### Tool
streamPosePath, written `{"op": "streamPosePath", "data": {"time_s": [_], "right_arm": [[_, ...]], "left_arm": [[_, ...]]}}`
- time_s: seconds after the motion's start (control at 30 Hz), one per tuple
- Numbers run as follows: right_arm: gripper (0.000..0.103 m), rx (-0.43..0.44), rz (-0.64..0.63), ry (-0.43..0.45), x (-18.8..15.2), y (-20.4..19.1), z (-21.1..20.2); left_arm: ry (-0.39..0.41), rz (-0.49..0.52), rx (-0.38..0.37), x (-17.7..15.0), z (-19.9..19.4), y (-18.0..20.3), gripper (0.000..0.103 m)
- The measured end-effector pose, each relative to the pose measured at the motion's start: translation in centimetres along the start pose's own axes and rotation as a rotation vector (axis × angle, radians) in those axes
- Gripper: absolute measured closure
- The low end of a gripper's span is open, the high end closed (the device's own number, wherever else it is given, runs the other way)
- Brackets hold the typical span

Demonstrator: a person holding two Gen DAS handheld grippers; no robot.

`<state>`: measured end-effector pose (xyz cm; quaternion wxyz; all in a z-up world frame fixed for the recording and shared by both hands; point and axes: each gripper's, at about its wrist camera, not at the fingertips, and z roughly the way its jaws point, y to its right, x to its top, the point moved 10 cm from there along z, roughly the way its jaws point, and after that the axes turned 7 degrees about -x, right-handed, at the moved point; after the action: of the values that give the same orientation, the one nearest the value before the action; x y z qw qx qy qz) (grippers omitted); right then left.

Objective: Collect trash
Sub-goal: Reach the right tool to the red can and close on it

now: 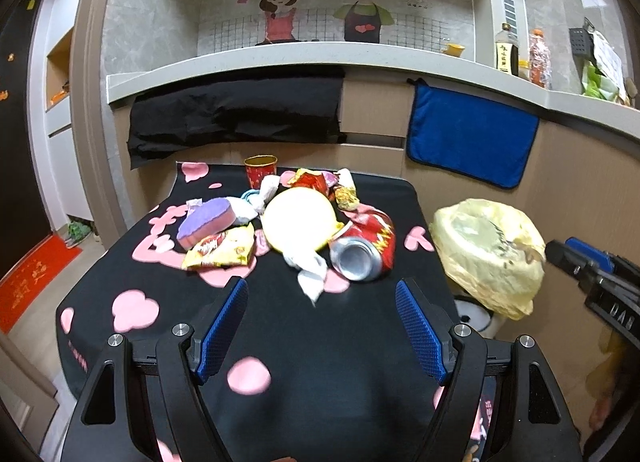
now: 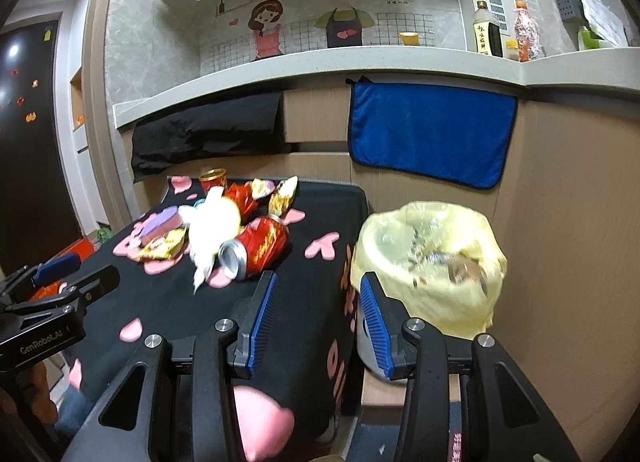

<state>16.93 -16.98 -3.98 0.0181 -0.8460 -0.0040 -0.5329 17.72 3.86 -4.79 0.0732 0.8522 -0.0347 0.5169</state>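
Your left tool point(image 1: 320, 304) gapes wide and empty over bare black bench point(image 1: 320, 342) short of the crushed can point(image 1: 364, 248). Your right tool point(image 2: 316, 294), open and empty, straddles the bench's right edge beside the yellow-lined bin point(image 2: 430, 262). "GenRobot.AI" marks the left tool's body.

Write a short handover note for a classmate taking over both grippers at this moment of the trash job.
Left gripper: open, empty, over the near side of the black pink-patterned table.
Right gripper: open, empty, between table and yellow-bagged trash bin.
Trash piled at the table's far end: crushed red drinks can, yellow snack wrapper, purple sponge, white crumpled tissue, red paper cup.
Done: bin already holds some scraps.
Left: the whole pile.
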Motion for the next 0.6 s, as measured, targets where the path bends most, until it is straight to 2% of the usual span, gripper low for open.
{"op": "streamPosePath", "data": {"time_s": [0.13, 0.37, 0.53, 0.6], "right_arm": [[0.06, 0.022, 0.035, -0.011, 2.1, 0.0, 3.3], [0.06, 0.054, 0.027, -0.071, 3.5, -1.3, 9.6], [0.06, 0.045, 0.01, -0.088, 3.8, -2.3, 12.8], [0.06, 0.048, 0.007, -0.095, 3.9, -2.6, 14.0]], "left_arm": [[-0.019, -0.022, -0.02, 1.5, 3.0, -2.6, 0.026], [-0.057, -0.097, -0.083, 3.4, 7.3, -6.9, 0.026], [-0.142, -0.155, -0.095, 2.6, 11.5, -8.0, 0.026], [-0.187, -0.173, -0.125, 1.7, 13.3, -7.4, 0.026]]}}
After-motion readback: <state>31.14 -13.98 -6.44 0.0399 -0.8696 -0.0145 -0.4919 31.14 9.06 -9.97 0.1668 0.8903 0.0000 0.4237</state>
